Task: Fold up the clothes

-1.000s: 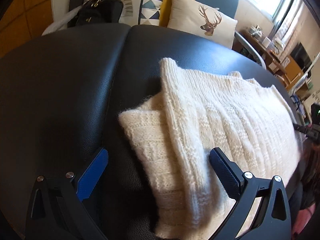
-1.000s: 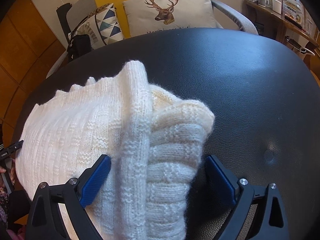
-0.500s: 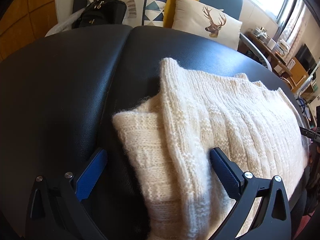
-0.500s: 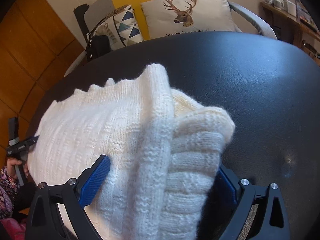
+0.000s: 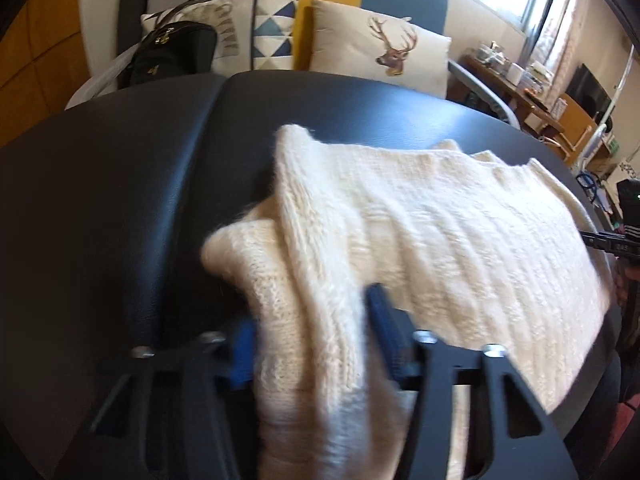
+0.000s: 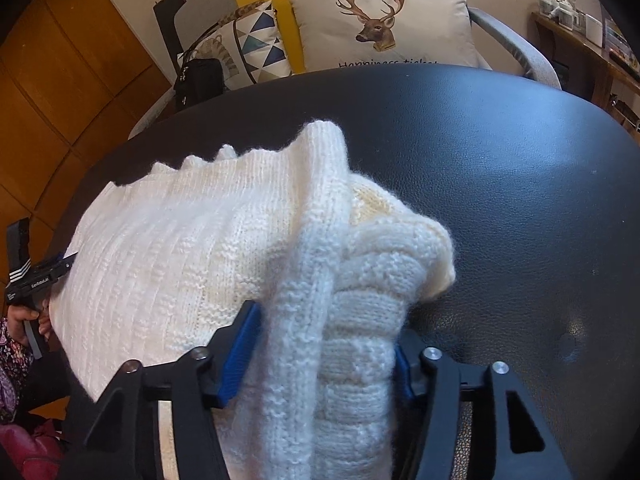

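1. The cream knitted sweater lies partly folded on the black table.
2. The left tongs have just been closing and now pinch the bunched fold at its near left end.
3. The right tongs have likewise just closed, clamped on the thick fold at the right end.

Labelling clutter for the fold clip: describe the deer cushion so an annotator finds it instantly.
Start at the black padded surface where the cream knitted sweater lies, then look past its far edge to the seat with the yellow and blue back. Two cushions lean there; the deer cushion is the plain beige one nearer the grey armrest, printed with an antlered stag head, unlike the triangle-patterned cushion beside the black handbag.
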The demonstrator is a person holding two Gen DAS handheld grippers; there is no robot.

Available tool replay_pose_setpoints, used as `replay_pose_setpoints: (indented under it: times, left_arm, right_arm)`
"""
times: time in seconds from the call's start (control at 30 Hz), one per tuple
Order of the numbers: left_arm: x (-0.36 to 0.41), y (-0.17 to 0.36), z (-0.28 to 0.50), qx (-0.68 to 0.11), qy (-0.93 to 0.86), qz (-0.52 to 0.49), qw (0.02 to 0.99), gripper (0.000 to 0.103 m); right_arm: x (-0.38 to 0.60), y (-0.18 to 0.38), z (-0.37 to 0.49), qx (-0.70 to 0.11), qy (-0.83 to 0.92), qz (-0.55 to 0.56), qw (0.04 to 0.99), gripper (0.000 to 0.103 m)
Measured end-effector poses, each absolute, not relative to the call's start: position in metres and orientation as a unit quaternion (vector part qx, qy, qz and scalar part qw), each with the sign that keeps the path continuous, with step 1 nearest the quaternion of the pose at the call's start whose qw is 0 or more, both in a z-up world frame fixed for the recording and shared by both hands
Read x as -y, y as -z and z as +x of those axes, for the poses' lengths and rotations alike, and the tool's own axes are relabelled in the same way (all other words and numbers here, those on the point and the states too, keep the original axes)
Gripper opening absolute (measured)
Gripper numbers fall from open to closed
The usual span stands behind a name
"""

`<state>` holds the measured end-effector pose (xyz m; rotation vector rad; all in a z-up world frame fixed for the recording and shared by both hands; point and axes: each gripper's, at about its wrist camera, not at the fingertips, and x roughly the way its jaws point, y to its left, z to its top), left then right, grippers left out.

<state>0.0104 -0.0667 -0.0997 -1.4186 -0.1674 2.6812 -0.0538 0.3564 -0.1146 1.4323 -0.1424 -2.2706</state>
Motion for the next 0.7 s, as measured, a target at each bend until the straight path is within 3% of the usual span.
replay_pose_setpoints:
  times: [0.07, 0.1, 0.37, 0.53, 0.7]
  left_arm:
    - [0.061, 0.099, 0.009, 0.058, -0.883, -0.462, 0.054, 0.032]
    - [0.058, 0.097, 0.009, 0.052, -0.887, -0.457, 0.053, 0.030]
    - [0.052, 0.079, 0.015, 0.043, -0.913, -0.403, 0.050, 0.025]
    - [0.037, 0.061, 0.029, 0.000, -0.935, -0.352, 0.037, 0.024]
    - [0.040, 0.037, 0.046, -0.001, -0.954, -0.299, 0.025, 0.022]
  right_arm:
    - [-0.356, 0.114, -0.053, 0.068, 0.820, 0.521, 0.227, 0.030]
    - [-0.353, 0.114, -0.052, 0.069, 0.820, 0.521, 0.227, 0.029]
    - [-0.336, 0.095, -0.038, 0.016, 0.857, 0.479, 0.191, 0.025]
    - [-0.313, 0.075, -0.027, -0.058, 0.884, 0.432, 0.168, 0.024]
    - [-0.297, 0.050, -0.028, -0.049, 0.898, 0.398, 0.181, 0.024]
